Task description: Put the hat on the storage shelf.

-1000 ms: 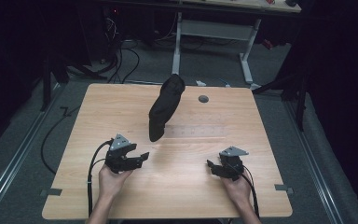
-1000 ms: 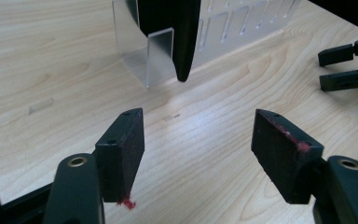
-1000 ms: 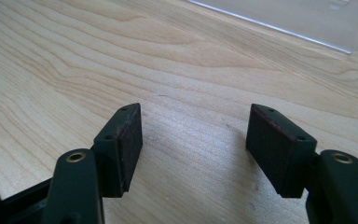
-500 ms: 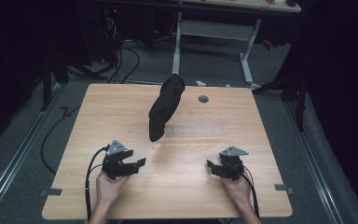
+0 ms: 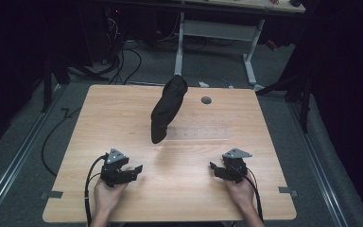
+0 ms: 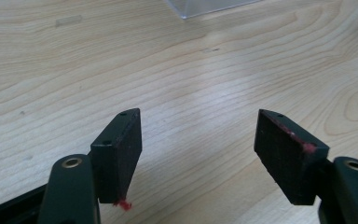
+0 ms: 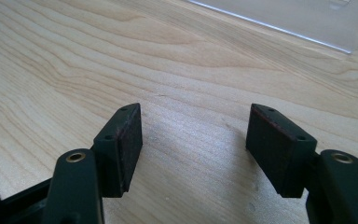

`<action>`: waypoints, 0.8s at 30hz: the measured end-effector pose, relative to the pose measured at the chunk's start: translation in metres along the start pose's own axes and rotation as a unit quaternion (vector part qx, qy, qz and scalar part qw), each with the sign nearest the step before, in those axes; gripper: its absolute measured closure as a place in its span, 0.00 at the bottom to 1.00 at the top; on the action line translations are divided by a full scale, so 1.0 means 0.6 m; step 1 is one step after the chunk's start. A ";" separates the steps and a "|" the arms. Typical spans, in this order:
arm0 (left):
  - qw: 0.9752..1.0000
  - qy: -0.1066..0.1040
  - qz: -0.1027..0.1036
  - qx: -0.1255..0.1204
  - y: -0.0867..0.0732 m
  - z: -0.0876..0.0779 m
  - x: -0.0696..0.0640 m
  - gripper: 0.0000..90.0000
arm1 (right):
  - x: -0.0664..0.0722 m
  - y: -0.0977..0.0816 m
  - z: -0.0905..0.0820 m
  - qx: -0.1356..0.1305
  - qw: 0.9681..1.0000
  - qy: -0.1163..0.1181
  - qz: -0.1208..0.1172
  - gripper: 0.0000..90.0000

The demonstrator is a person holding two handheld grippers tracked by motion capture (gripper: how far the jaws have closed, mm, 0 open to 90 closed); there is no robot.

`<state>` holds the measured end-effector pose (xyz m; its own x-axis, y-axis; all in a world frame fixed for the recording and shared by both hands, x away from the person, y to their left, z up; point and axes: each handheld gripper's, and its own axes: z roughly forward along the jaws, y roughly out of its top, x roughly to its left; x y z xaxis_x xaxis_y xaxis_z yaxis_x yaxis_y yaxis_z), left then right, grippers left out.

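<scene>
Both grippers empty over the wooden table (image 5: 246, 118)

We see the left gripper (image 6: 198, 142) and right gripper (image 7: 195, 140) gaping wide on nothing; the soft black cloth (image 5: 167, 109) stands well beyond them, on a clear acrylic stand (image 7: 303, 18).

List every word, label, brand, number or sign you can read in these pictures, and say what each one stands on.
None can be read anywhere.
Clear strip on the table: faint marks along it, too small to tell whether they are print.
Black cloth, left tongs and right tongs: no print; red specks on the left pads are fluff, not a sign.
</scene>
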<state>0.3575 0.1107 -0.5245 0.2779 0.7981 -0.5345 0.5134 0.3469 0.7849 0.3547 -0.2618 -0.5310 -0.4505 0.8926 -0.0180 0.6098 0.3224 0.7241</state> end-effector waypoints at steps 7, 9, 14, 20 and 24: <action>1.000 0.021 0.012 -0.017 -0.007 0.003 0.012 0.36 | 0.000 0.000 0.000 0.000 1.000 0.000 0.000 0.40; 0.999 0.023 0.014 -0.022 -0.008 0.005 0.012 0.36 | 0.000 0.000 0.000 0.000 1.000 0.000 0.001 0.40; 0.999 0.039 0.026 -0.028 -0.011 0.010 0.018 0.35 | 0.000 0.000 0.000 0.000 1.000 0.000 0.001 0.40; 0.997 0.060 0.050 -0.021 -0.019 0.017 0.023 0.35 | 0.000 0.000 0.000 0.000 1.000 0.000 0.000 0.40; 0.996 0.064 0.060 -0.021 -0.023 0.019 0.025 0.33 | 0.000 0.000 0.000 0.000 1.000 0.000 0.000 0.40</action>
<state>0.3641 0.1124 -0.5468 0.2280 0.8900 -0.3948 0.4471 0.2645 0.8545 0.3548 -0.2616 -0.5311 -0.4497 0.8930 -0.0182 0.6100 0.3219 0.7241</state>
